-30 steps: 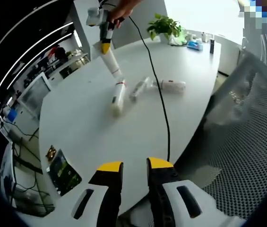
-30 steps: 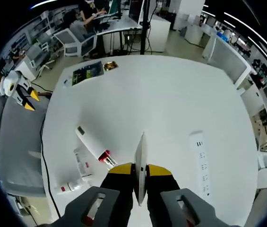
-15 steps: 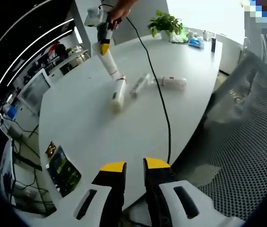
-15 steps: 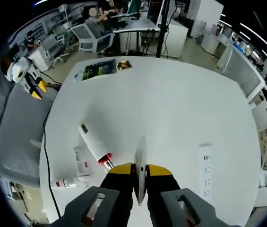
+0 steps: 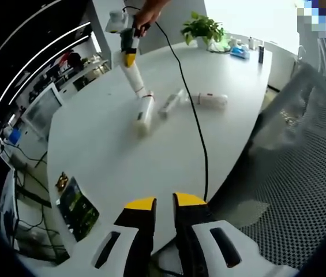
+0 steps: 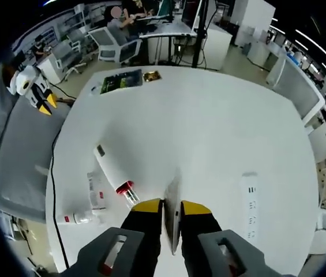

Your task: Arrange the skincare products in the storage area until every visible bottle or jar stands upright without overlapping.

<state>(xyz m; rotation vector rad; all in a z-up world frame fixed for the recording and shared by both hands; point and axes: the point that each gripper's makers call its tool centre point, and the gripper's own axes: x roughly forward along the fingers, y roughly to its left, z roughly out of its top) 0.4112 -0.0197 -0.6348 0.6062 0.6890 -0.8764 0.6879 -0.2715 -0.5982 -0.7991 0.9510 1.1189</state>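
Observation:
In the right gripper view my right gripper [image 6: 172,209] is shut on the flat end of a white tube [image 6: 173,193], held over the white table [image 6: 209,133]. From the left gripper view that gripper [image 5: 129,57] holds the tube [image 5: 134,78] hanging down, its lower end close to a lying white tube [image 5: 145,112]. Two more white products [image 5: 171,104] [image 5: 210,100] lie beside it. The right view shows them as a red-capped tube [image 6: 112,171], a flat pack [image 6: 96,190] and a small bottle [image 6: 79,217], all on their sides. My left gripper [image 5: 164,203] hovers at the near table edge, jaws narrowly apart and empty.
A black cable [image 5: 196,127] trails across the table and off its edge. A power strip [image 6: 248,202] lies to the right of the held tube. A dark printed card [image 5: 77,210] lies near the left gripper. A mesh chair [image 5: 301,173], a potted plant [image 5: 200,29] and far bottles [image 5: 238,52] border the table.
The left gripper's jaws have drawn closer together. The right gripper has shifted a little with the tube still held; the lying products stay put.

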